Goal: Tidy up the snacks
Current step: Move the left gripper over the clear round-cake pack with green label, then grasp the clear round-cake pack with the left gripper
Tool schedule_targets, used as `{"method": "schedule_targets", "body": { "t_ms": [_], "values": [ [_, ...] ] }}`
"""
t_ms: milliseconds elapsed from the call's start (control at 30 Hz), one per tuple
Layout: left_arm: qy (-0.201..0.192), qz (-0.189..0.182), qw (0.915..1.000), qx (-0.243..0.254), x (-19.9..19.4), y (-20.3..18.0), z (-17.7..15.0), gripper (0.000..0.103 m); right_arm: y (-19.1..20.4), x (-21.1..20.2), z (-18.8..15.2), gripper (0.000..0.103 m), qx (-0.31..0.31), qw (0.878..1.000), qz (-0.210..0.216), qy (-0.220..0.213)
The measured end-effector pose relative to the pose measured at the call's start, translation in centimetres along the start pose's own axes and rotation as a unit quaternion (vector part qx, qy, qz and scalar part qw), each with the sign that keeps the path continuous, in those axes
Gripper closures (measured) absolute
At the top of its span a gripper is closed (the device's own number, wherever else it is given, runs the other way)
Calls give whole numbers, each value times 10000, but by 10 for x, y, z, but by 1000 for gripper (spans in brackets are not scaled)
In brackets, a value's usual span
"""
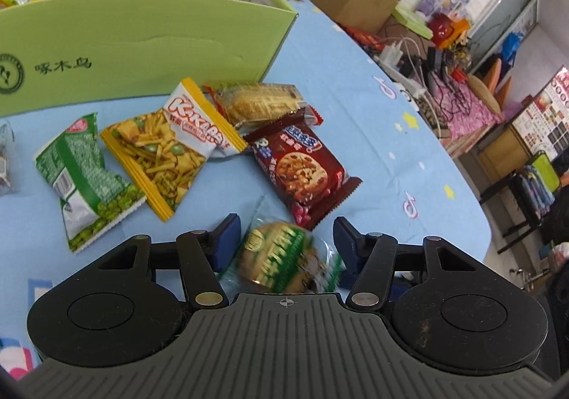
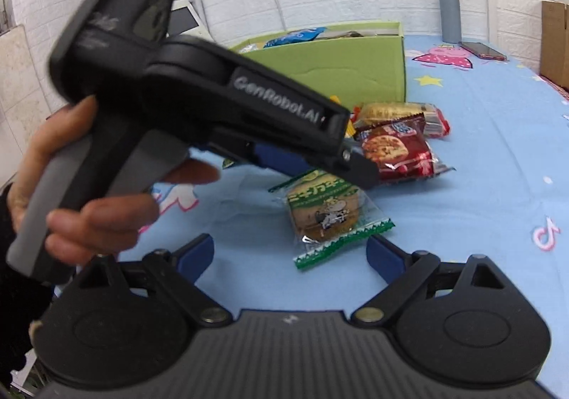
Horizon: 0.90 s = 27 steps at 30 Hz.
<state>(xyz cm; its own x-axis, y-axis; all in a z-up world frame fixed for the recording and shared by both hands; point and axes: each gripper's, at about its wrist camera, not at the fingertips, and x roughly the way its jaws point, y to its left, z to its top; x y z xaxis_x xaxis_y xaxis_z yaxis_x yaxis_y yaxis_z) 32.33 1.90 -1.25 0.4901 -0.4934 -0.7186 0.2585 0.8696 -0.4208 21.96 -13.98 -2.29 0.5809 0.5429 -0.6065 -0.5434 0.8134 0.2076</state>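
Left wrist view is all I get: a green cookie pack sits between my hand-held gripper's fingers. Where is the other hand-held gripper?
Observer: The right hand-held gripper is open wide, with the near end of that same green cookie pack just ahead, between its fingers.
Operator: Anything behind the green box?
Observer: A grey cylinder stands upright behind the green box, at its right-hand corner in the right wrist view.
Operator: Anything beside that?
Observer: A phone lies flat on the cloth next to the cylinder.
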Motion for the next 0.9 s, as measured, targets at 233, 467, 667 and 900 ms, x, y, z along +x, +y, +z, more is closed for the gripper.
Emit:
{"method": "schedule_targets", "body": {
  "t_ms": [233,467,667,900],
  "values": [
    [-172,121,9993,-304,-30,20,-23,56,11,19,12,10,-270,9994,182,65],
    [-518,312,9963,-603,-47,37,-31,46,14,7,6,10,-327,9995,-6,-53],
    [-543,707,9960,14,-40,20,-38,64,23,22,5,10,-537,9985,-1,-38],
    [-535,520,9971,-117,-46,19,-45,93,24,20,9,30,-378,9992,-24,-130]
  ]
}}
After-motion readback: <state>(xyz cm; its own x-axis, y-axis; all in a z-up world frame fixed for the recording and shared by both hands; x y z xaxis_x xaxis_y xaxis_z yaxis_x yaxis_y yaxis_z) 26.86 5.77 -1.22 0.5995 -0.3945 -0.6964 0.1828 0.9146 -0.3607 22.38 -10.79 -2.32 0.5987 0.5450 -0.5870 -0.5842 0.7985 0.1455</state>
